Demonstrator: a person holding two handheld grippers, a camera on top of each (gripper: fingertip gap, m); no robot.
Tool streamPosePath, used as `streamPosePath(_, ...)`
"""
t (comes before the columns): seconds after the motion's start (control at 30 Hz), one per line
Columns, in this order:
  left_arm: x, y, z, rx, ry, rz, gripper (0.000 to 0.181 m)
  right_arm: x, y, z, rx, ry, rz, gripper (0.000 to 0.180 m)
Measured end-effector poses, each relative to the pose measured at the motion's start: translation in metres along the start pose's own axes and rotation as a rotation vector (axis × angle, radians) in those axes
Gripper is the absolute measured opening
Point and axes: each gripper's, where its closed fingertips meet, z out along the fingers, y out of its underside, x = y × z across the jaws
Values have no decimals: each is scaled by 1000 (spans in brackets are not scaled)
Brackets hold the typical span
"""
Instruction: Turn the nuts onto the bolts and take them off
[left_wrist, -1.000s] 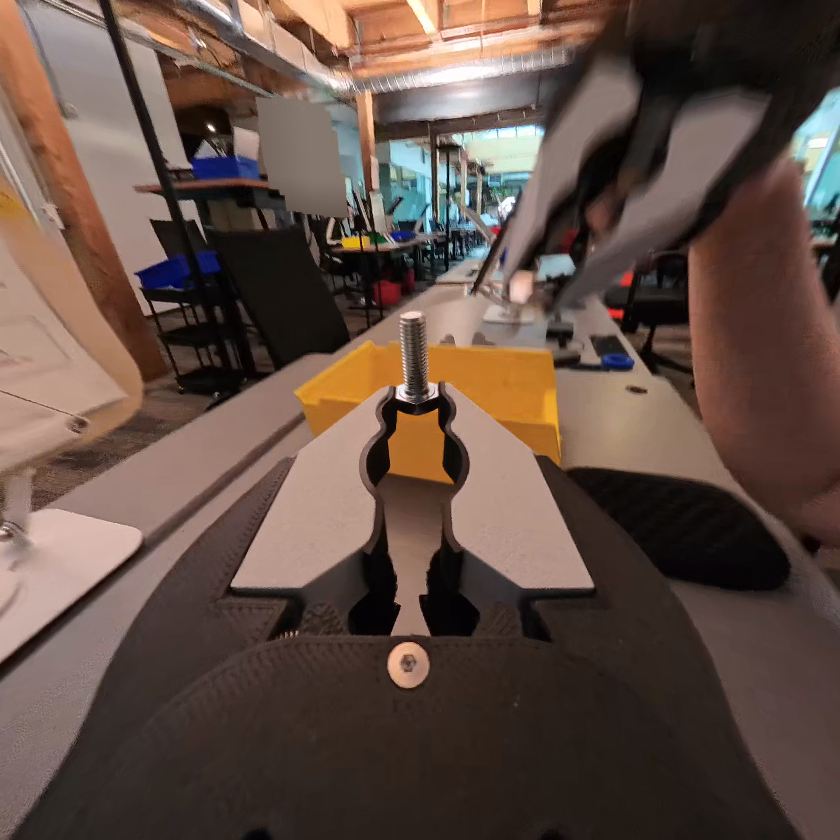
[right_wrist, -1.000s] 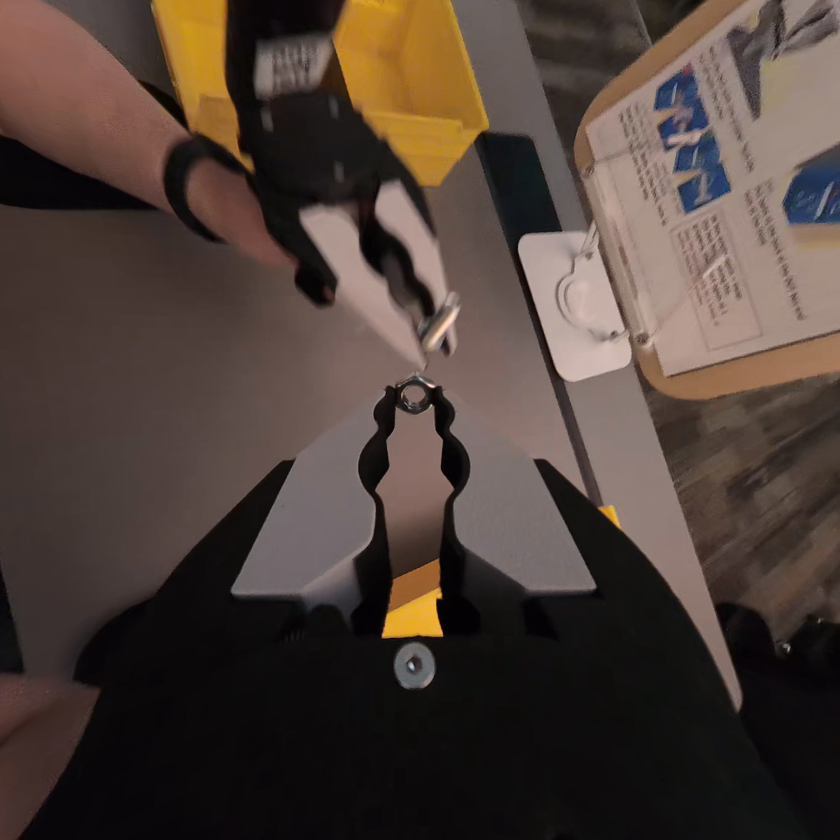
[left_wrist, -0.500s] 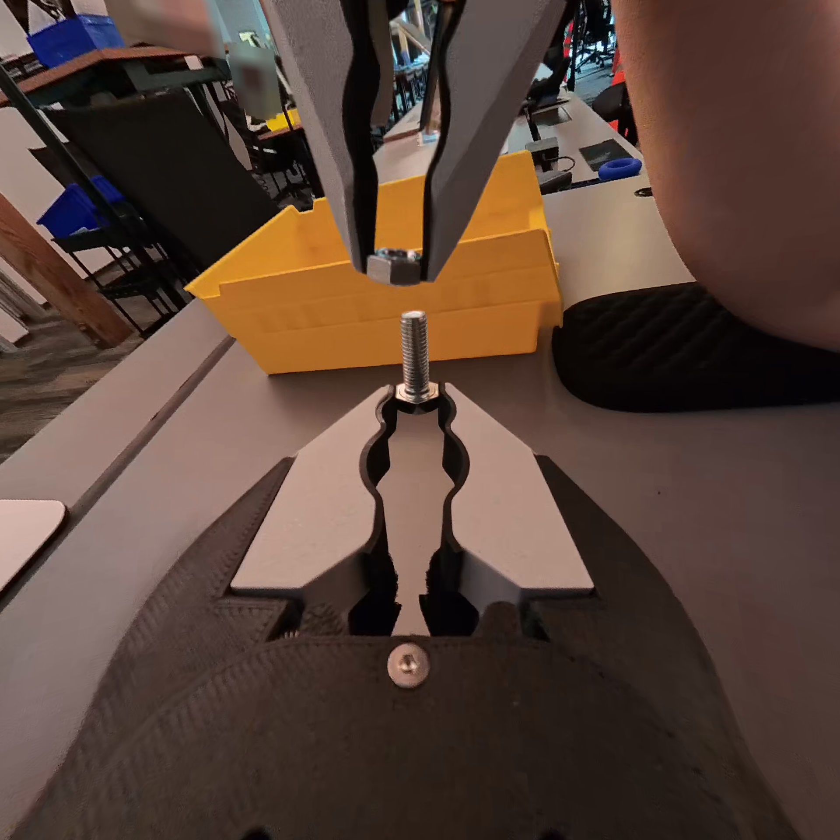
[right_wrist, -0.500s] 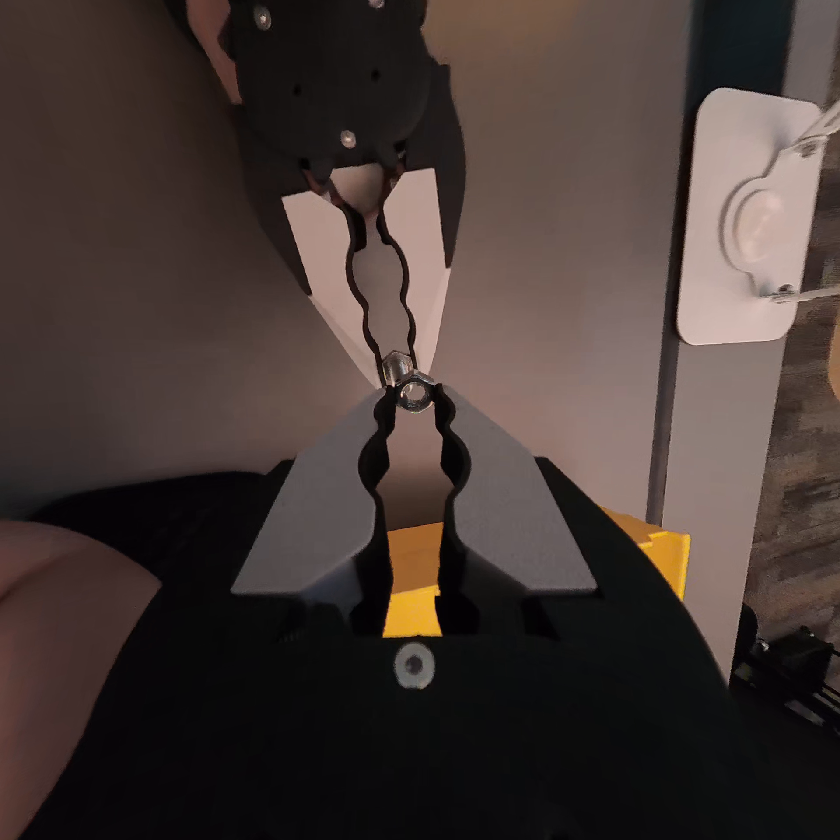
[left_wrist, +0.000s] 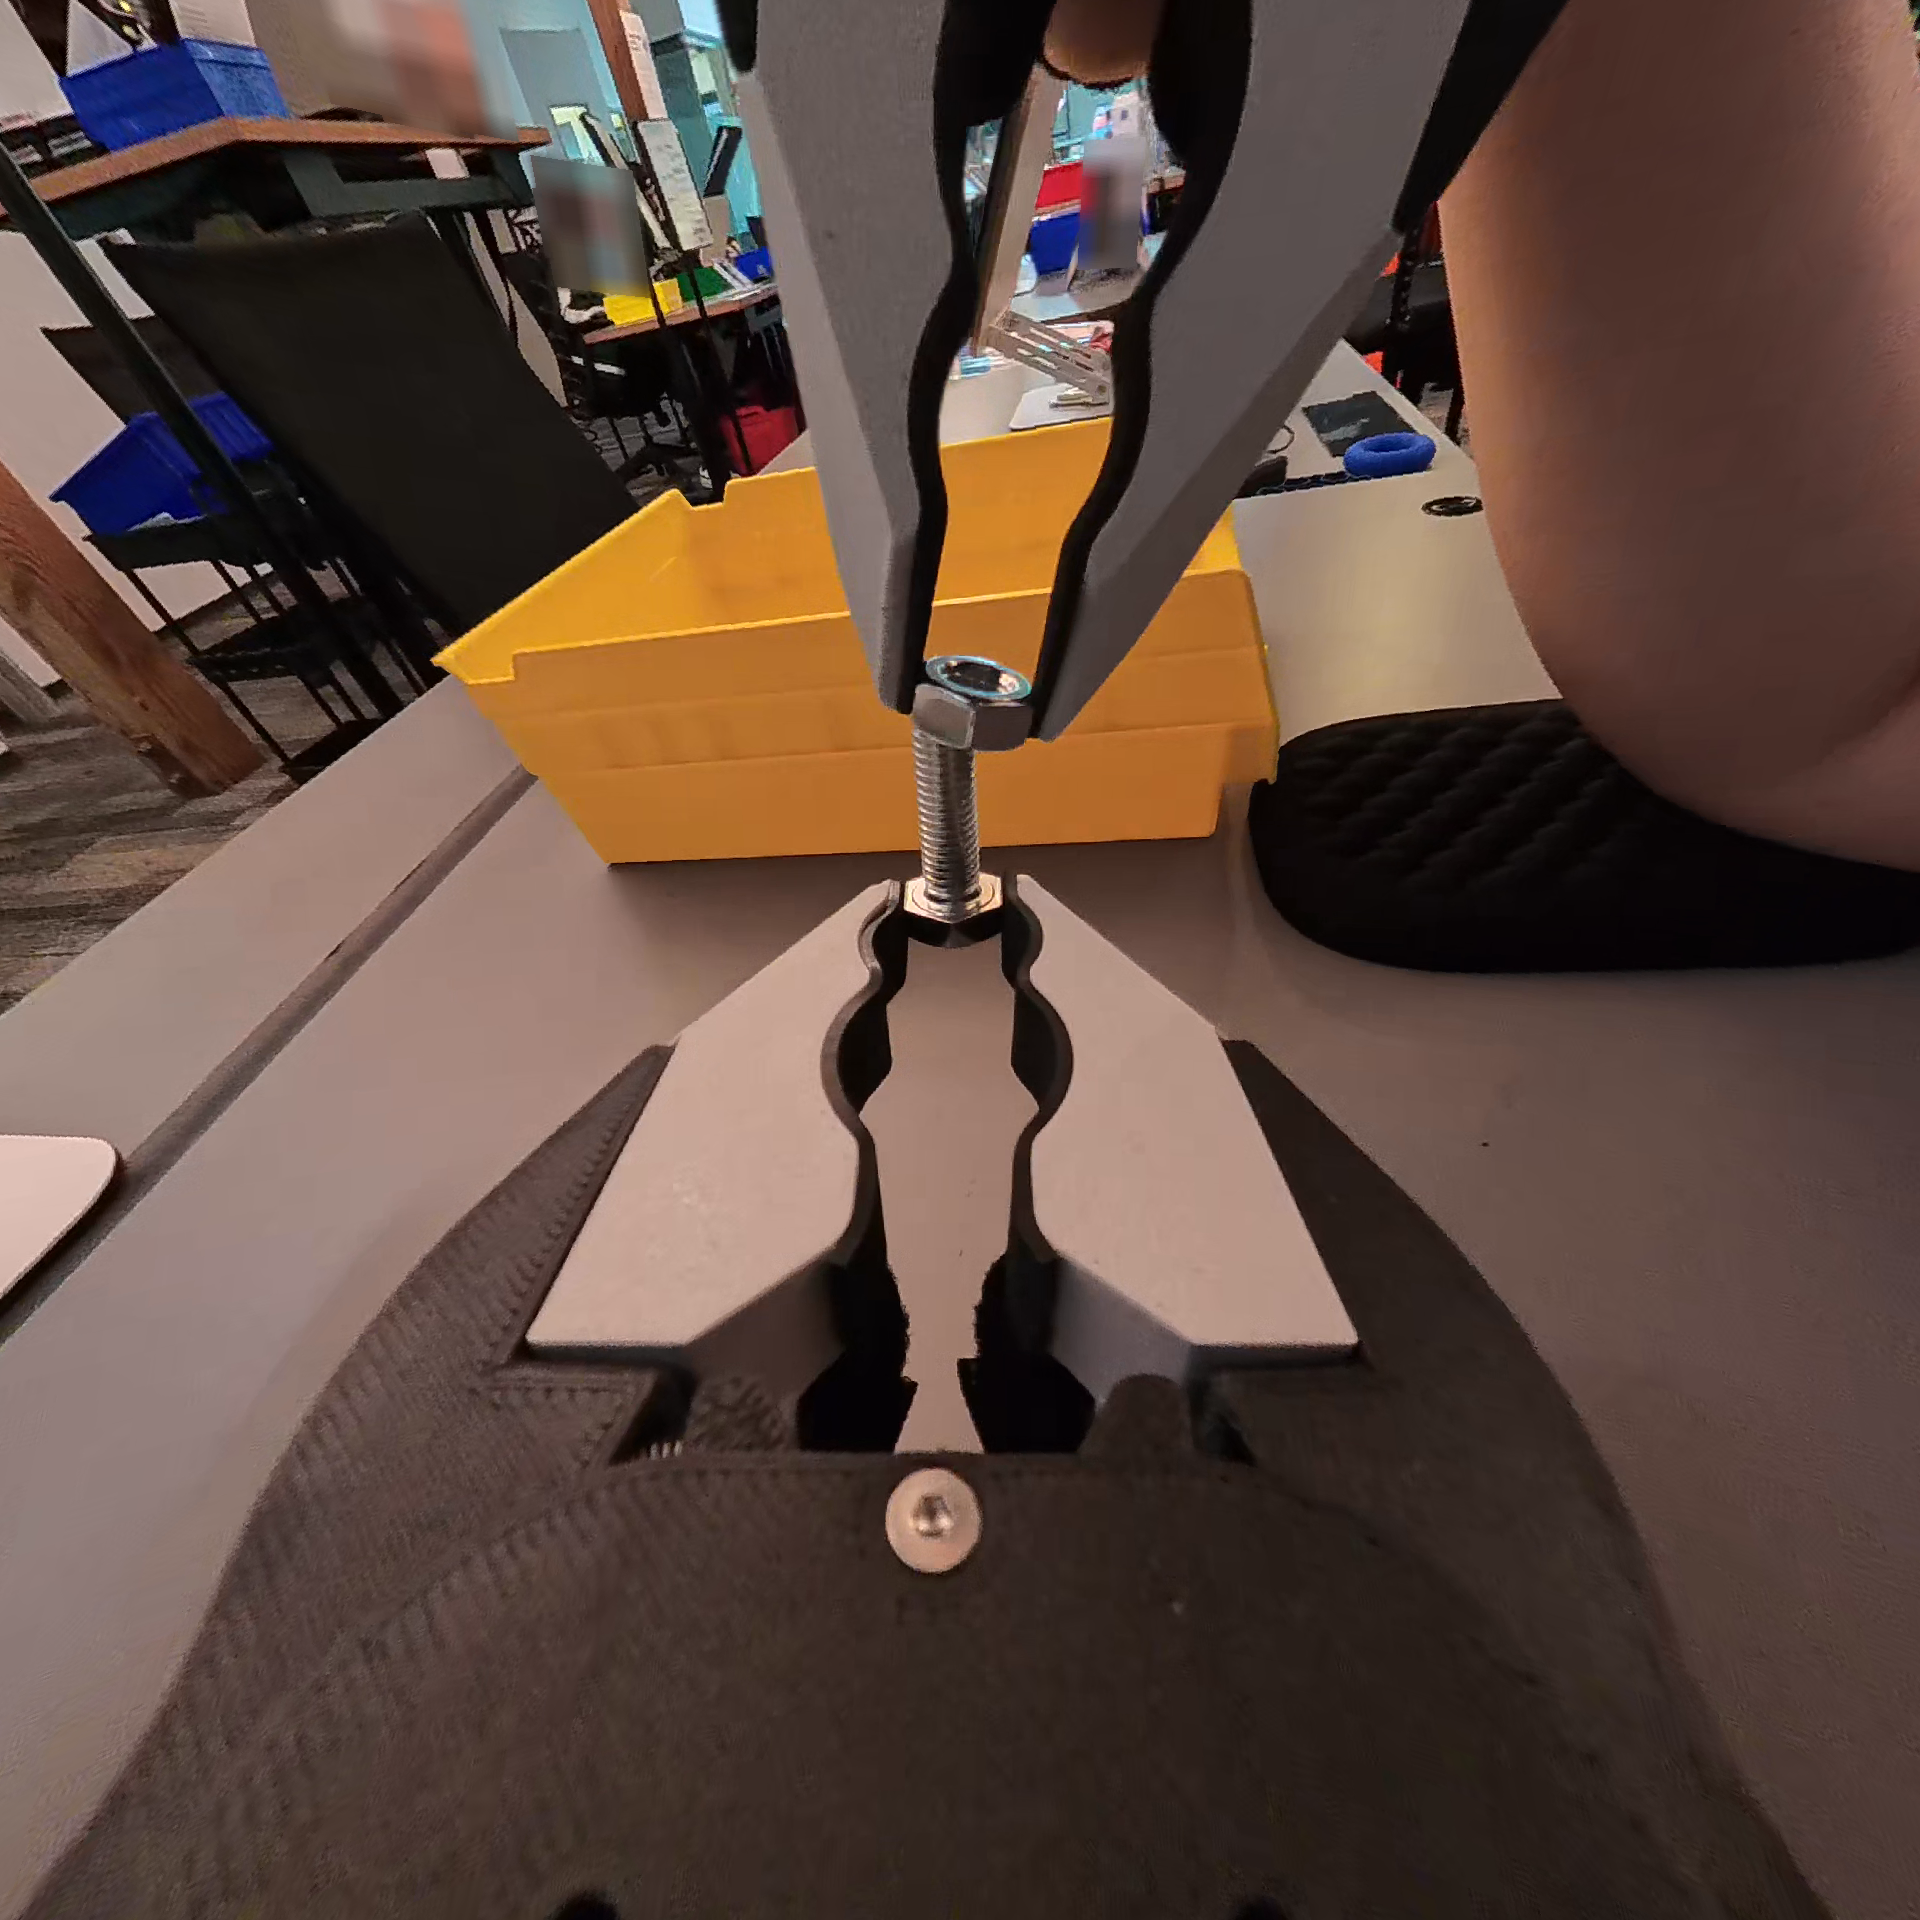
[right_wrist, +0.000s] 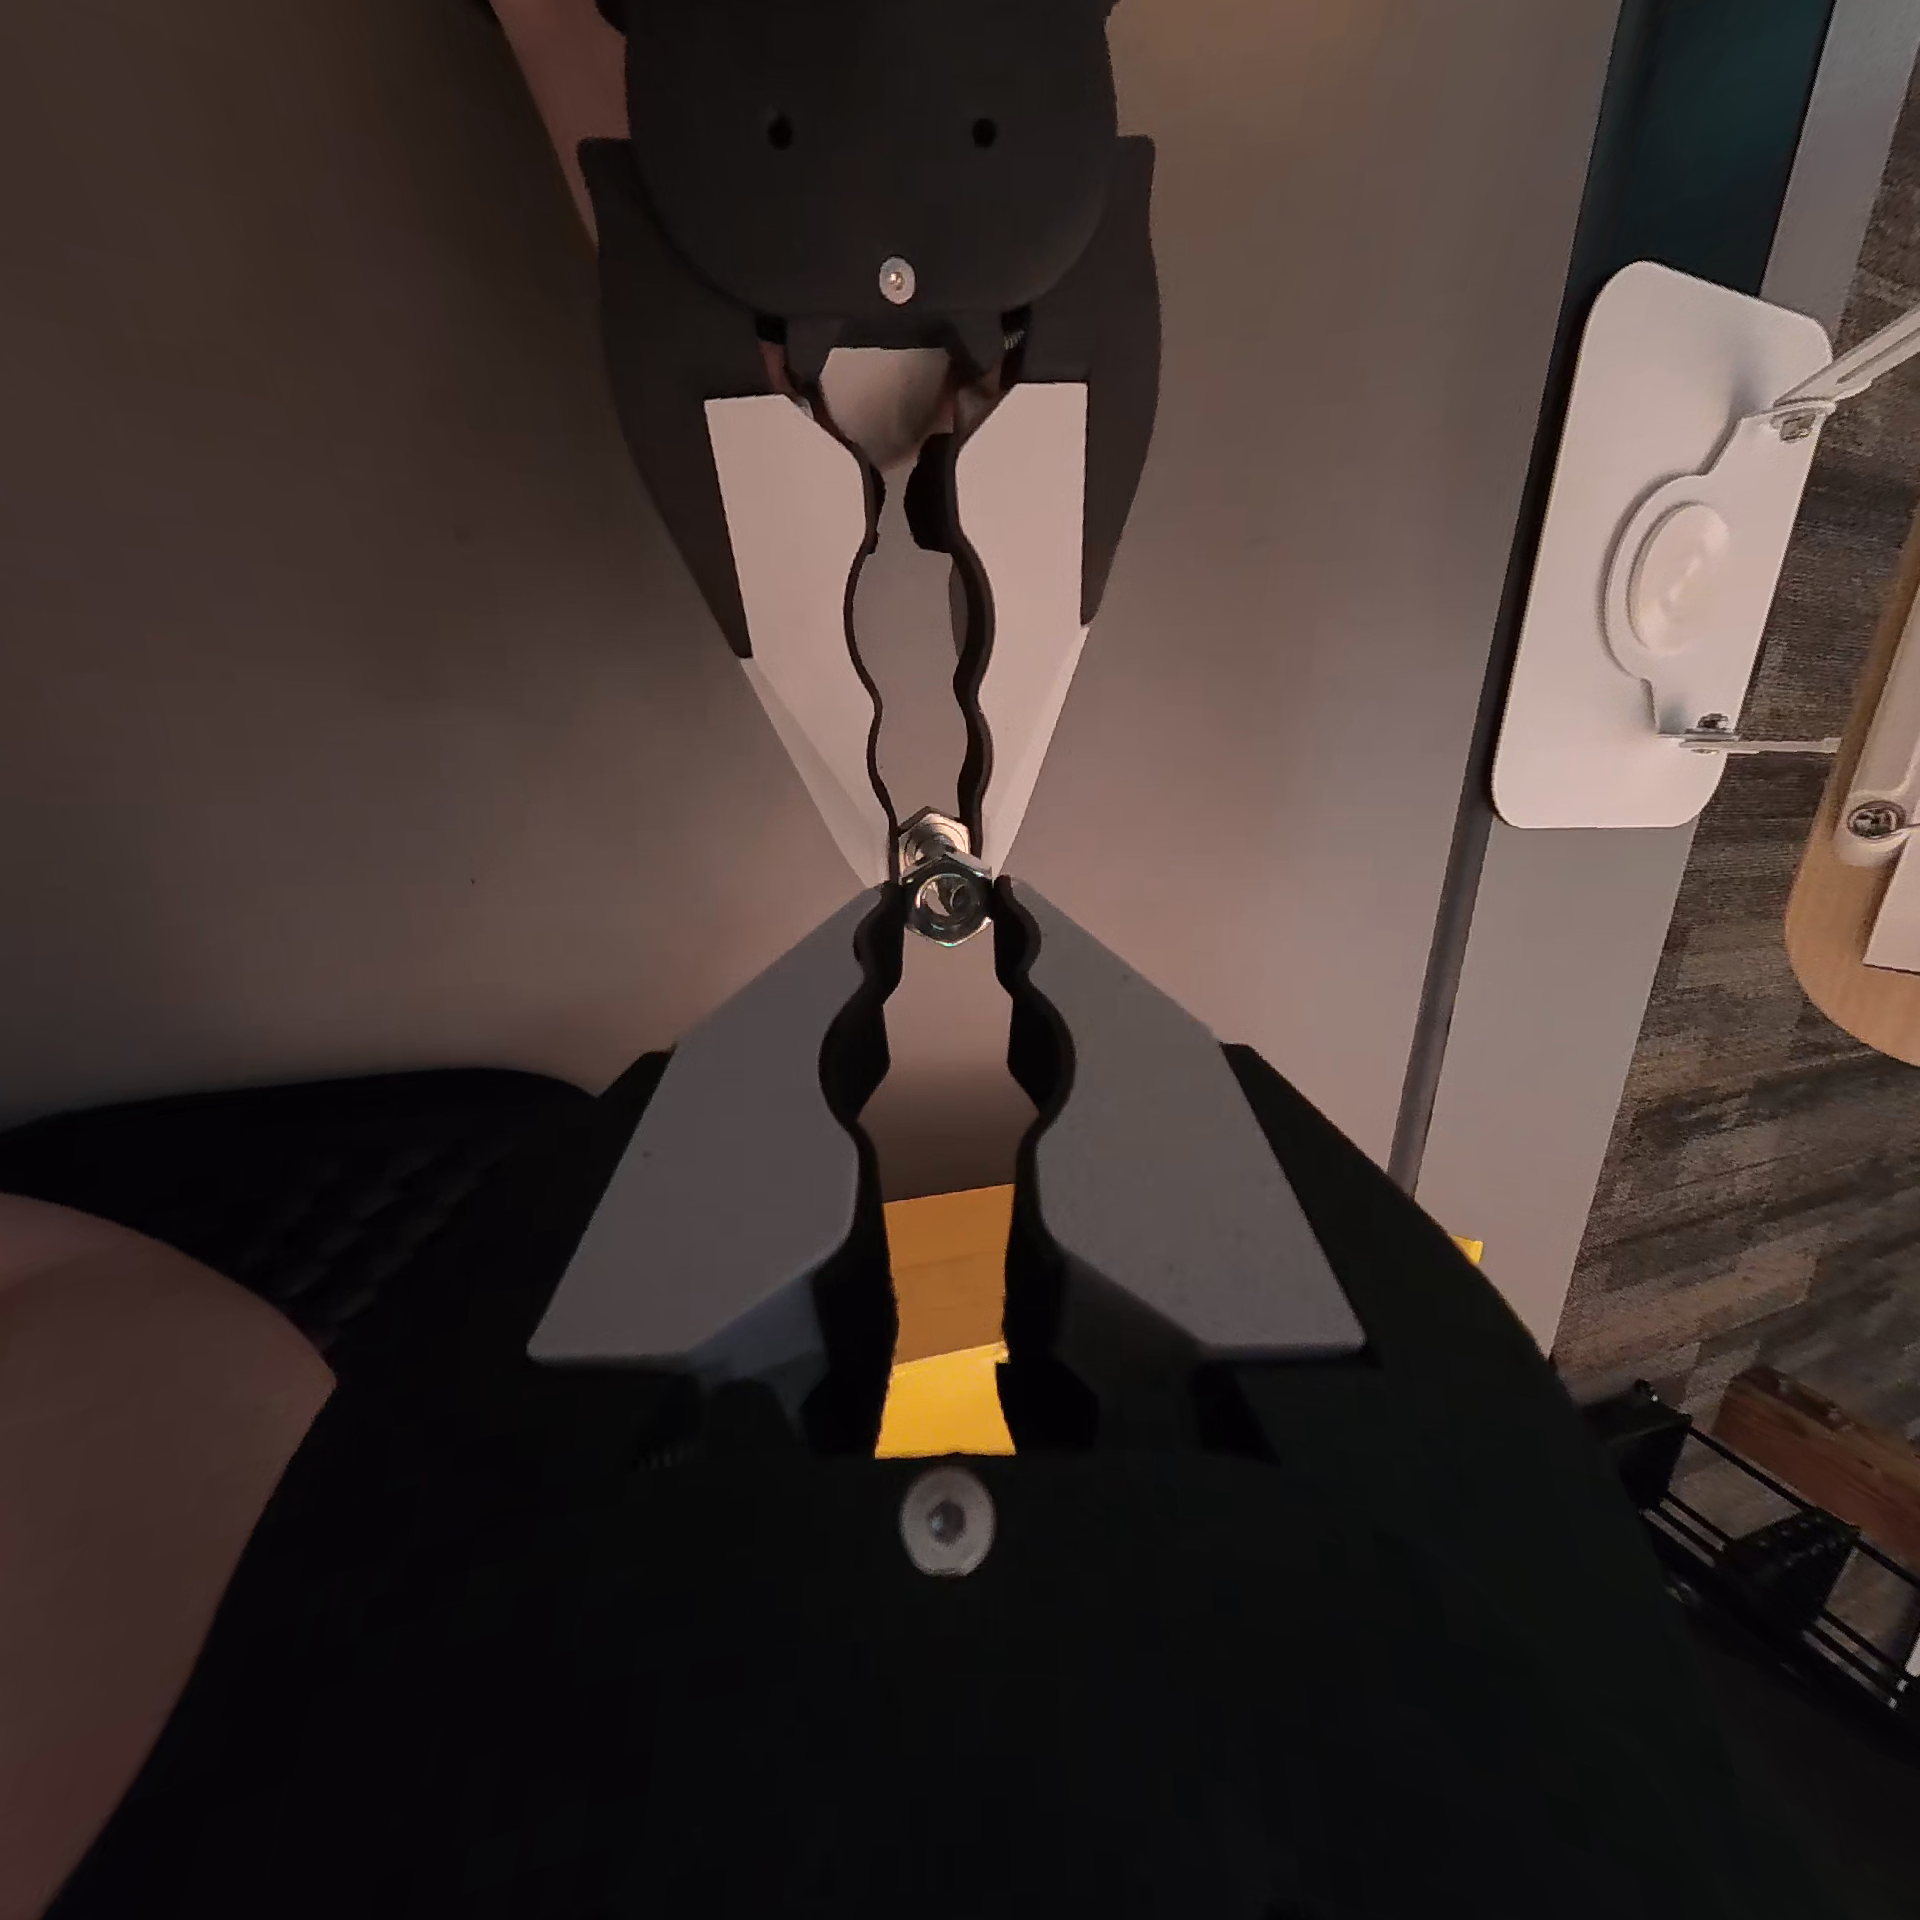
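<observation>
While the left tongs (left_wrist: 948, 914) pinch the hexagonal head of the bolt (left_wrist: 945, 805) between their tips, the threaded shank stands upright above the grey table (left_wrist: 1558, 1195). In the left wrist view a white stand base (left_wrist: 42, 1195) sits at 9 o'clock at the table's edge, and a yellow bin (left_wrist: 727, 717) lies at 12 o'clock just behind the bolt. The right tongs (left_wrist: 971, 701) come down from 12 o'clock, closed narrowly on the nut (left_wrist: 975, 698), which sits on the top end of the shank. A black padded rest (left_wrist: 1558, 842) lies at 3 o'clock under a person's forearm (left_wrist: 1683, 416). From the right wrist view the right tongs (right_wrist: 943, 899) grip the nut (right_wrist: 943, 902) at centre, with the left tongs (right_wrist: 930, 821) pointing in from 12 o'clock, tip to tip over the bolt (right_wrist: 928, 836).
</observation>
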Motion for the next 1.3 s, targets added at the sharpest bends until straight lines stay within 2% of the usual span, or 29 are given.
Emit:
streamPosePath(0.03, 0, 0, 0, 1, 6, -6, 16, 0, -1, 0, 4, 4, -4, 17)
streamPosePath(0.37, 1, -5, -2, 15, 6, 12, 16, 3, -3, -5, 15, 43, -38, 17)
streamPosePath(0.8, 6, -6, -3, 17, 13, 78, 16, -5, -3, -6, 38, 1, -51, 17)
streamPosePath(1.3, 25, 3, 0, -72, 78, 210, 16, -27, 4, -3, -4, -52, -144, 17)
